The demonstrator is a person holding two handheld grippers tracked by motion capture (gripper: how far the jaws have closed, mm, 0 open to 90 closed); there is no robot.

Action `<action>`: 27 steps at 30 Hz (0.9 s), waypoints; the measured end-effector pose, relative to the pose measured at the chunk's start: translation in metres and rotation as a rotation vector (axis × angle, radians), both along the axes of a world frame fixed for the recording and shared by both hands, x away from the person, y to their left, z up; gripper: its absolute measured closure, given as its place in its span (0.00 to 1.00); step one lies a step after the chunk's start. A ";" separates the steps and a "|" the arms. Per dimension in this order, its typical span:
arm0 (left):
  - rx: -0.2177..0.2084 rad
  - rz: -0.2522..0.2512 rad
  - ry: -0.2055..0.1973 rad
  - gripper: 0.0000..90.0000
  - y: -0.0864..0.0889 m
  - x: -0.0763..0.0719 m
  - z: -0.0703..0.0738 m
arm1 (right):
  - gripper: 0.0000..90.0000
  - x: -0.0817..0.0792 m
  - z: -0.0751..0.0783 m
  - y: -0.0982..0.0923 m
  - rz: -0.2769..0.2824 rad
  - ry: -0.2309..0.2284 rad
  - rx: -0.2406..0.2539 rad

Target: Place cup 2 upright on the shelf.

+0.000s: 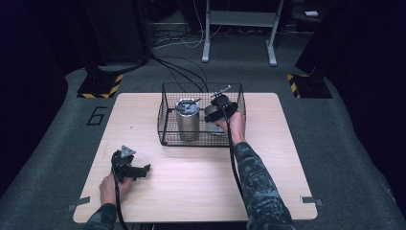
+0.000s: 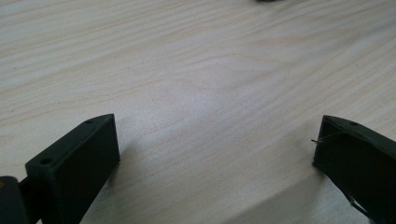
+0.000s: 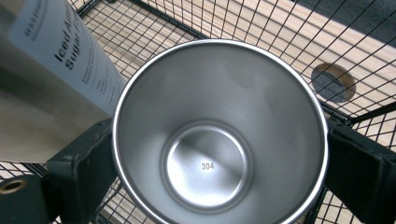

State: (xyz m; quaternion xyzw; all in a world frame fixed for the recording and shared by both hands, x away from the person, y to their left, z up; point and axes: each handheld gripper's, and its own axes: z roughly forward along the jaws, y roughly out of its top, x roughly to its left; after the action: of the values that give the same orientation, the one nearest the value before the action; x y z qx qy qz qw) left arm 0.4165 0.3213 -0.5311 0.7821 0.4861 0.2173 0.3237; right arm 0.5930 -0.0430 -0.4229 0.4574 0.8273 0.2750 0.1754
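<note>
A black wire basket [image 1: 165, 115] stands at the middle back of the wooden table [image 1: 191, 182]. Inside it a tall steel tumbler [image 1: 186, 120] with a lid stands upright. My right gripper [image 1: 218, 110] reaches down into the basket just right of the tumbler. In the right gripper view a shiny steel cup [image 3: 219, 121] faces the camera mouth-first, with "304" stamped on its bottom, and my right gripper [image 3: 219, 182] is shut on its sides. The labelled tumbler [image 3: 46, 79] touches or nearly touches the cup. My left gripper [image 1: 130, 166] rests on the table's front left, open [image 2: 215, 154] over bare wood.
The basket's mesh walls [image 3: 196, 23] enclose the cup and tumbler closely. A dark round spot [image 3: 332, 83] shows on the table beyond the mesh. Cables trail from both grippers. Black-and-yellow stand feet [image 1: 100, 86] and a grey frame [image 1: 239, 28] stand on the floor behind.
</note>
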 end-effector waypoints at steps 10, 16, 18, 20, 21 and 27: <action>0.002 -0.001 0.000 0.00 0.000 0.000 0.000 | 0.06 0.001 -0.002 -0.007 -0.021 0.037 0.026; -0.008 0.003 0.003 0.00 0.000 0.000 0.000 | 0.01 -0.001 0.002 -0.006 -0.018 0.024 0.006; -0.008 0.003 0.002 0.00 0.000 0.000 0.000 | 0.00 -0.002 0.005 -0.004 -0.022 0.012 -0.005; -0.004 0.002 0.001 0.00 0.000 0.000 0.000 | 0.00 -0.004 0.009 -0.003 -0.022 0.022 -0.015; -0.004 0.002 0.001 0.00 0.000 0.000 0.000 | 0.00 -0.005 0.011 -0.002 -0.023 0.013 -0.015; -0.008 0.003 0.002 0.00 0.000 0.000 0.000 | 0.00 -0.012 0.025 -0.003 0.010 -0.034 -0.021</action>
State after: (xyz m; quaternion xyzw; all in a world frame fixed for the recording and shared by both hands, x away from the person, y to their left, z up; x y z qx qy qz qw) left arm 0.4163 0.3209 -0.5314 0.7803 0.4886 0.2150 0.3260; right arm 0.5813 -0.0460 -0.3978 0.4467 0.8292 0.2748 0.1932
